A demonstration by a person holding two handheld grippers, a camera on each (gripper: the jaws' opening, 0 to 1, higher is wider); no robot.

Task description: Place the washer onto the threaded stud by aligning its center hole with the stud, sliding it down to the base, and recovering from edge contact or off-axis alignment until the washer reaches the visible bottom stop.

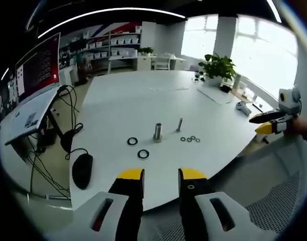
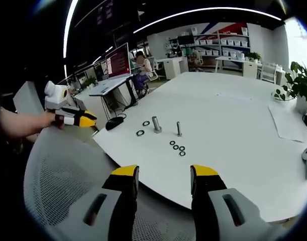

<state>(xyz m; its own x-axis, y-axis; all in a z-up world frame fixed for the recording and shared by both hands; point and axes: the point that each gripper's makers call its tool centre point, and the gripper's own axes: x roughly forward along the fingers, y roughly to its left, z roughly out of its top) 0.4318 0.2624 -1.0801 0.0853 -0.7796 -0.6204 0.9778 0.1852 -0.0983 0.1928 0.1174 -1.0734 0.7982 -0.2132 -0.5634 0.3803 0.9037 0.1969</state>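
Left gripper [image 1: 161, 176] jaws wide, empty | right gripper [image 2: 163, 173] wide, empty, both back off the white table [image 1: 123, 108] | thin grey threaded stud [image 2: 179, 129] upright ahead | small black washers [image 2: 177, 147] loose before it, likely staged for picking.

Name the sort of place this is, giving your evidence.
Probably an office or lab workspace: a large white table, a monitor on a side desk, and storage shelves along the back wall.
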